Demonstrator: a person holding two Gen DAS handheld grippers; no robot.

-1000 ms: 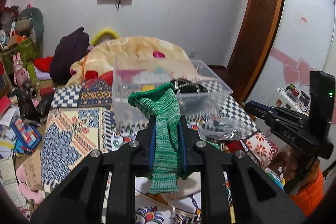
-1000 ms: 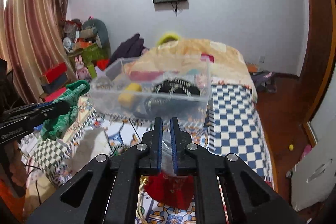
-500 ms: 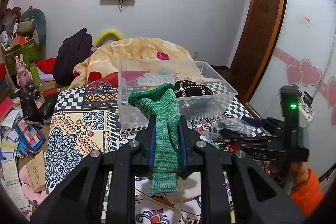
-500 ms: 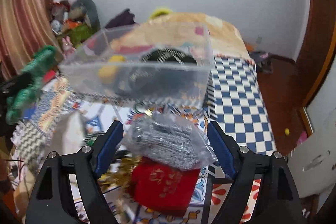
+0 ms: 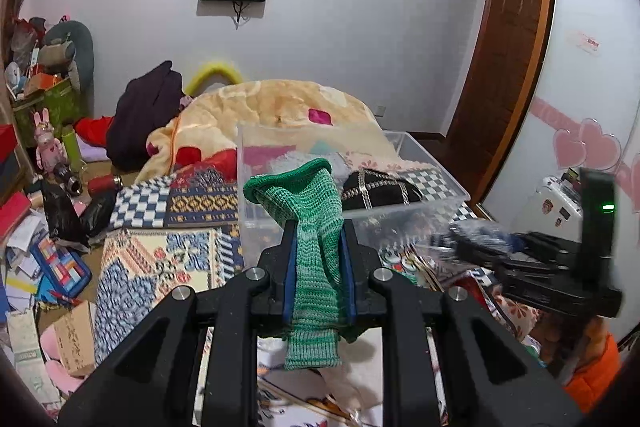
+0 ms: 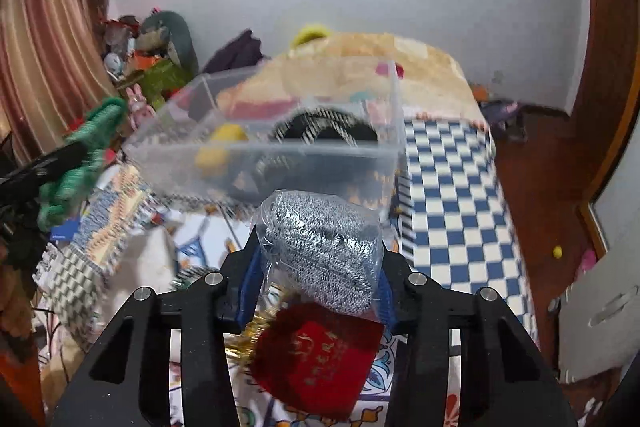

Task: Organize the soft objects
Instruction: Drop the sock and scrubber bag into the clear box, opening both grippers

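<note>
The left gripper [image 5: 318, 267] holds a green knitted sock [image 5: 310, 235] between its blue pads; the jaws are closed narrow on the middle of the sock, so the cuff flops forward and the other end hangs down below the fingers. This middle grip probably keeps the limp fabric from slipping out on either side.

The right gripper [image 6: 320, 267] has its jaws closed on a steel wool scourer in a clear plastic bag [image 6: 320, 247]. The jaws stand rather wide because the bundle is bulky and springy. Whether the pads press the metal itself or only the bag is not clear.

In front of both grippers stands a clear plastic storage box [image 5: 404, 203] on the patterned bedspread [image 5: 160, 267]. Inside it already lie a black pouch with pale stripes [image 5: 376, 187] and, in the right wrist view, something yellow [image 6: 218, 153]. The box seems to be the collecting place, and both grippers point toward it, near its front wall.

Below the right gripper a red pouch with gold print [image 6: 316, 351] lies on the bed, not yet collected. The right wrist view is blurred at the left.
</note>
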